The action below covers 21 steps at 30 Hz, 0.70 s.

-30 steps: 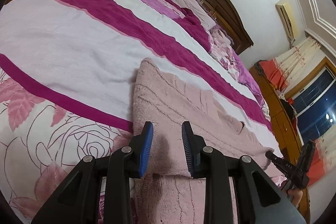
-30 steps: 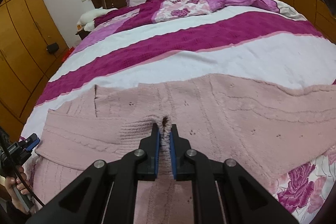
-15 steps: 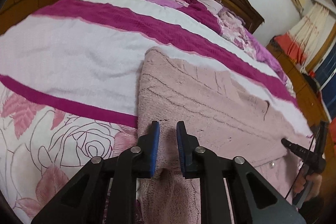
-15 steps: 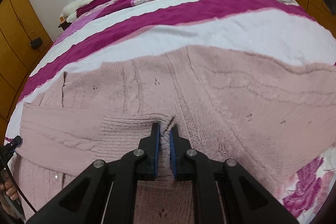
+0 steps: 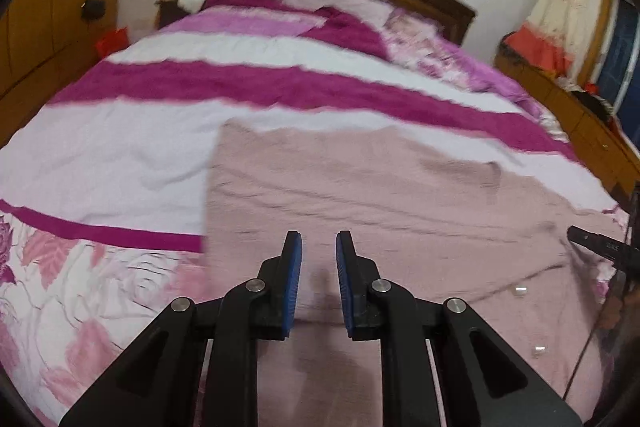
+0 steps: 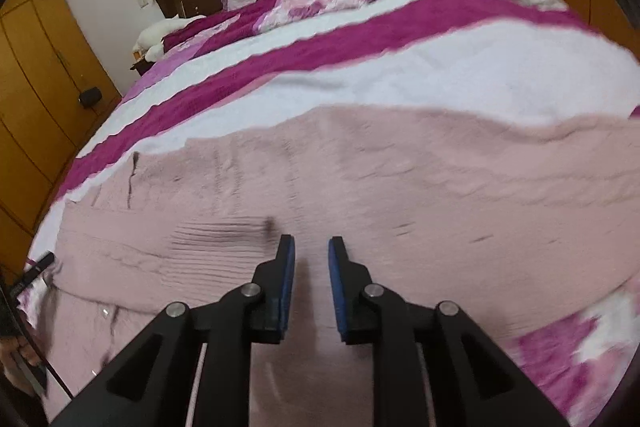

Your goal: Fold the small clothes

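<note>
Blue pads on my left gripper point(image 5: 318, 259) stand a little apart, empty; my right gripper point(image 6: 311, 263) is opening, nothing between its pads. Beyond both, toward twelve o'clock, the pink knitted cardigan point(image 6: 400, 195) lies flat on the bedspread point(image 6: 460, 83). I judge it soft, light, stretchy, best pinched at an edge or corner.

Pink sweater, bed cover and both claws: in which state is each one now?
pink sweater: spread flat on the bed, one sleeve folded over the body, not gripped.
bed cover: lying smooth under the sweater.
left claw: pads apart, nothing between them.
right claw: opening, nothing between its pads.
</note>
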Each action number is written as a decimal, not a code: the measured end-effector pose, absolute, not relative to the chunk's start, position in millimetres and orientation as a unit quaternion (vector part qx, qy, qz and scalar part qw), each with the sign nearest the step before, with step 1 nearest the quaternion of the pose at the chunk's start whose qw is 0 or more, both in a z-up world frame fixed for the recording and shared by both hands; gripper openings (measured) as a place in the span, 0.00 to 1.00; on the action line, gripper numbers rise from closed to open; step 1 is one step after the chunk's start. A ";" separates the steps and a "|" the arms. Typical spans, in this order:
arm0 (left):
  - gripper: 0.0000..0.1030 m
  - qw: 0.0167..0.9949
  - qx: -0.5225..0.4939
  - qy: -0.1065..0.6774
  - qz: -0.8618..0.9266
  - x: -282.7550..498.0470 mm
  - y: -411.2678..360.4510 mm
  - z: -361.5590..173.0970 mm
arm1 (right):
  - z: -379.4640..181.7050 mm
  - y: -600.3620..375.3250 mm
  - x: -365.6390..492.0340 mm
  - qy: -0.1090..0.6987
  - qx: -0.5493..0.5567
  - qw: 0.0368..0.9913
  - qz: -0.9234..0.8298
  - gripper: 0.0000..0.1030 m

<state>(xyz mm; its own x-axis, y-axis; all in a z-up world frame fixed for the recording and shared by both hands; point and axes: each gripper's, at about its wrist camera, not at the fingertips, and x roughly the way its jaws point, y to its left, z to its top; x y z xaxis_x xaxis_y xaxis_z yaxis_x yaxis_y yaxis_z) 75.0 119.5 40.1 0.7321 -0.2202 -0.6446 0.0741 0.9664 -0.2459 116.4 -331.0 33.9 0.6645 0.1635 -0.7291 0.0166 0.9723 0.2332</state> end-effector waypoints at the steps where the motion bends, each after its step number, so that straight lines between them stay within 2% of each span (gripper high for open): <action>1: 0.00 0.927 -0.102 0.350 -0.089 69.2 108.7 43.3 | 39.2 -343.1 108.7 0.402 0.109 0.908 0.039 0.17; 4: 0.00 0.920 -0.123 0.349 -0.129 57.5 68.8 44.6 | 59.5 -395.4 76.3 0.371 0.116 0.921 0.018 0.18; 7: 0.00 0.871 -0.174 0.412 -0.203 59.3 14.4 21.7 | 75.5 -466.9 46.6 0.323 0.161 0.930 -0.063 0.18; 9: 0.00 0.853 -0.166 0.440 -0.225 61.6 -20.4 13.6 | 73.7 -535.6 27.4 0.309 0.224 0.915 -0.130 0.18; 12: 0.00 0.862 -0.126 0.424 -0.246 60.7 -72.3 19.3 | 63.7 -624.9 -2.0 0.290 0.287 0.889 -0.209 0.18; 15: 0.00 0.862 -0.121 0.412 -0.269 67.8 -108.0 28.0 | 41.3 -697.2 -19.1 0.277 0.385 0.855 -0.209 0.24; 17: 0.00 0.863 -0.129 0.403 -0.278 72.1 -126.1 28.4 | 25.9 -725.4 -21.2 0.259 0.453 0.836 -0.170 0.24; 21: 0.00 0.855 -0.124 0.431 -0.262 76.0 -147.7 0.3 | 17.0 -751.3 -6.5 0.212 0.507 0.826 -0.129 0.25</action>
<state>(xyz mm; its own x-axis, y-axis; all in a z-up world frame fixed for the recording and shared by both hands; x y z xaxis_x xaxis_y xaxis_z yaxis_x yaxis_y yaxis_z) 76.0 -147.7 0.3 0.4916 -0.5537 -0.6721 0.3408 0.8326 -0.4366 -6.5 -751.3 17.0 0.8772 0.0023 -0.4801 0.4269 0.4538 0.7822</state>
